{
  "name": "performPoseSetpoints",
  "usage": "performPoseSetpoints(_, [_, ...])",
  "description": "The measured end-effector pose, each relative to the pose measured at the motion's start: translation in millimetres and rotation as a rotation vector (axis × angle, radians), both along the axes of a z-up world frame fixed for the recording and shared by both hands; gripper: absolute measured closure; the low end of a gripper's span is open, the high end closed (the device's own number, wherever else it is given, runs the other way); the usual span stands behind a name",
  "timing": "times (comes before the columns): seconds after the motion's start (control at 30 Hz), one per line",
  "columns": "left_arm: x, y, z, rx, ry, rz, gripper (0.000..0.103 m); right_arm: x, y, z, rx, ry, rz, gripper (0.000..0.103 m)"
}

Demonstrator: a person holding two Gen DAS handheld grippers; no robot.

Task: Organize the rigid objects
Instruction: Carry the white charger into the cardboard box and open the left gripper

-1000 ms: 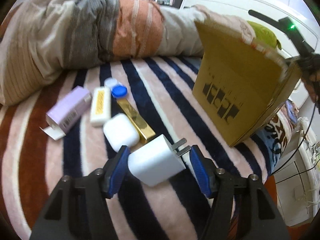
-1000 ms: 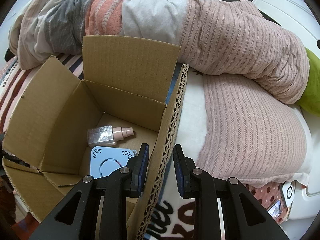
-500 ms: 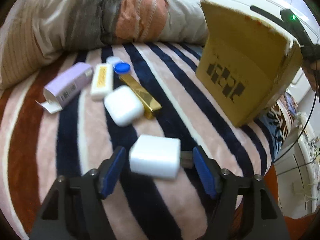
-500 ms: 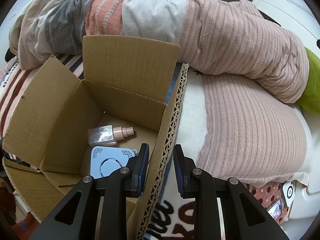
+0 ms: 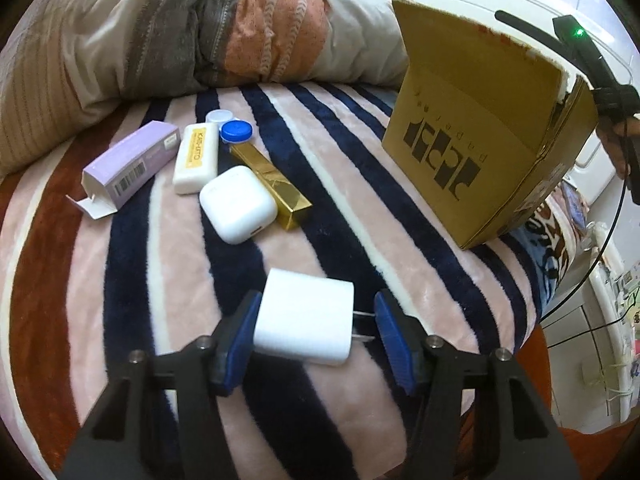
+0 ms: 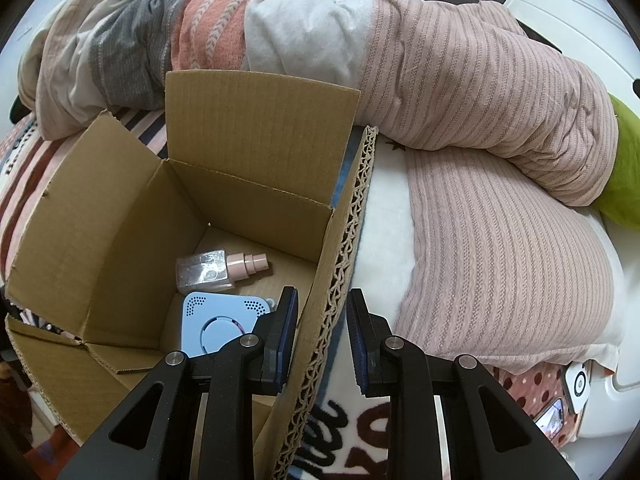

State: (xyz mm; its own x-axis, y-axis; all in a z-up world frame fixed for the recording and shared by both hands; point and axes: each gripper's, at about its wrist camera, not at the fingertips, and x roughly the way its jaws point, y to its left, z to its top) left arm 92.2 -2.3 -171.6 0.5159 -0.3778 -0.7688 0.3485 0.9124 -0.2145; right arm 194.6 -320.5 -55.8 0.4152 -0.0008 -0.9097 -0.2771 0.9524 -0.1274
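My left gripper (image 5: pixel 316 332) is shut on a white plug charger (image 5: pixel 305 323) and holds it above the striped blanket; its prongs touch the right finger. Behind it lie a white earbud case (image 5: pixel 237 203), a gold bar-shaped box (image 5: pixel 272 182), a white tube (image 5: pixel 196 159), a purple carton (image 5: pixel 130 163) and a blue-capped lens case (image 5: pixel 236 131). The cardboard box (image 5: pixel 472 152) stands at the right. My right gripper (image 6: pixel 320 336) straddles the box's right flap (image 6: pixel 340 280) with a narrow gap. Inside lie a pink pump bottle (image 6: pixel 220 270) and a light blue device (image 6: pixel 220 320).
Rolled duvets and blankets (image 5: pixel 180 40) lie along the back of the bed. The bed edge (image 5: pixel 532 308) drops off at the right, with white furniture and cables beyond. A pink ribbed blanket (image 6: pixel 500 200) lies right of the box.
My left gripper lifted the charger off the blanket and drew back from the other items. The charger turned so its prongs point right. The right gripper stayed on the box flap.
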Motion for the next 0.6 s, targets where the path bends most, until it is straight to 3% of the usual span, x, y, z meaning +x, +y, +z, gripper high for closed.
performPoseSetpoints(0.3, [-4,5,20,0.010,-0.057,0.010,0.049,-1,0,0,-0.004,-0.002,0.003,0.084])
performPoseSetpoints(0.6, [4,-27,131,0.050,-0.284,-0.074,0.049,0,-1,0,-0.003,-0.001,0.005,0.084])
